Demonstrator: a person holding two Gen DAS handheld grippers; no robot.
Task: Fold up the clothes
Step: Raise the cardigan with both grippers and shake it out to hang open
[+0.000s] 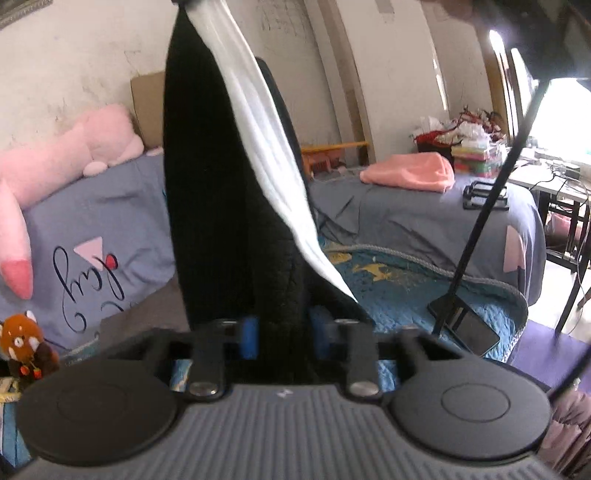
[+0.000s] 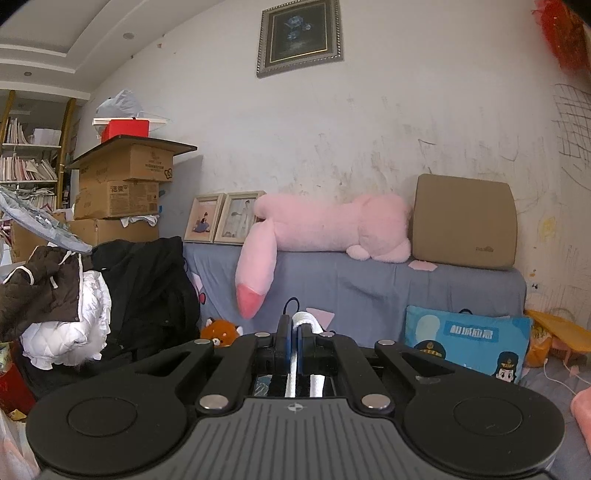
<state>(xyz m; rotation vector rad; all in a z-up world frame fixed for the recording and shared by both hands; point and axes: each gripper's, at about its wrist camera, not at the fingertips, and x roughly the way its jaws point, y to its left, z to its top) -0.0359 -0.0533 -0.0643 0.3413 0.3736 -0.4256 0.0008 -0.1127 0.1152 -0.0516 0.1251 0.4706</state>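
Here the black-and-white garment hangs stretched between the left tongs and right tongs, both clamped on its fabric.

A scuffed white wall with a framed picture backs a grey-sheeted bed; cardboard boxes stand stacked alongside.

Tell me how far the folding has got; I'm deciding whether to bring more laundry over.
Early, by the look of it. Done: a pink garment lies folded on the bed. In hand: the left hand-held gripper and the right hand-held gripper each pinch the black-and-white garment, which hangs unfolded. Left: folding it, plus the heap of jackets.
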